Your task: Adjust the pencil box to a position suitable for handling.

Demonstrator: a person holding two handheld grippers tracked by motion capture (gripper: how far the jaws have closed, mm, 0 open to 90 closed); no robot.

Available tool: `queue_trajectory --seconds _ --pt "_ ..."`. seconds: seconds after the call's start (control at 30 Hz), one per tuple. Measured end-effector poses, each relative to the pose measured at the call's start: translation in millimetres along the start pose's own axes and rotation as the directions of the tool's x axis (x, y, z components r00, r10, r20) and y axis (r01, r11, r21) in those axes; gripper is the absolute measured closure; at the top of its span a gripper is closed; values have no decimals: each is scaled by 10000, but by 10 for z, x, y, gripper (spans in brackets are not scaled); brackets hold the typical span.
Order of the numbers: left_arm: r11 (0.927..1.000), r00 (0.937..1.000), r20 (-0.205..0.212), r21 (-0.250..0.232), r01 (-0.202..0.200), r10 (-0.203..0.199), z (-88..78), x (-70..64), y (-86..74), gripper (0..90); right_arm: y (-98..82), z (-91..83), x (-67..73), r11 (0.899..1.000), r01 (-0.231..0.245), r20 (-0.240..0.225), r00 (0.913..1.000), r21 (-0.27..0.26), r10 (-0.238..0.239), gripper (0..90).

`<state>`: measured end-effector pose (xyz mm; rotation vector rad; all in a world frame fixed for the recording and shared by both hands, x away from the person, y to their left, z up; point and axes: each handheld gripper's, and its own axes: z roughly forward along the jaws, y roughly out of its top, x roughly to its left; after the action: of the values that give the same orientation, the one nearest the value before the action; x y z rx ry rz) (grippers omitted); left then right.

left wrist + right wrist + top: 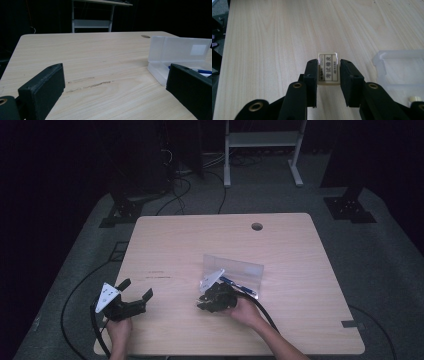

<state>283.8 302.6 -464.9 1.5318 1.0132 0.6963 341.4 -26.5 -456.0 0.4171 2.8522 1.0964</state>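
Low in the middle of the right gripper view, the right gripper (328,75) has its two black jaws clamped on a small white eraser (328,70) with a printed label. The eraser sits upright between the pads, its top edge standing clear above the jaw tips, over the pale wooden table (274,37). At the right edge of that frame lies the clear plastic box (397,67), just beside the gripper.

Seen from the high view, the right gripper (206,301) sits a little below the centre of the frame, held by the person's right hand (245,310) — the eraser is too small to make out there. The clear plastic box (240,270) lies open directly above and to the right of it, its lid standing up at the far side and a blue pen (235,285) lying in the tray.

Toward the lower left of the high view, the left gripper (136,289) rests near the table's front edge, well apart from the box, its jaws spread wide with nothing between them. Its own view shows the same — bare table between the jaws and the box (175,50) at the right of the frame.
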Motion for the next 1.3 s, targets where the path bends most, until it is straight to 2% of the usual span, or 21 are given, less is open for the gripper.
queue_trajectory --seconds 0.3,0.6,1.03,1.3 --pt "10000 10000 -3 -8 6 -6 0 -4 1 11 1 -61 -47 9999 -80 144 9999 -110 82 679" --pt "10000 10000 -12 -27 34 -34 -3 1 0 11 52 -154 -151 9995 -201 344 9992 -231 209 679" --pt "10000 10000 8 -1 -10 10 2 -4 4 11 93 -321 -450 9965 -707 957 9926 -443 747 679" --pt "10000 10000 2 -17 0 0 5 -5 5 11 105 -251 -563 9958 -849 1212 9887 -349 886 679"
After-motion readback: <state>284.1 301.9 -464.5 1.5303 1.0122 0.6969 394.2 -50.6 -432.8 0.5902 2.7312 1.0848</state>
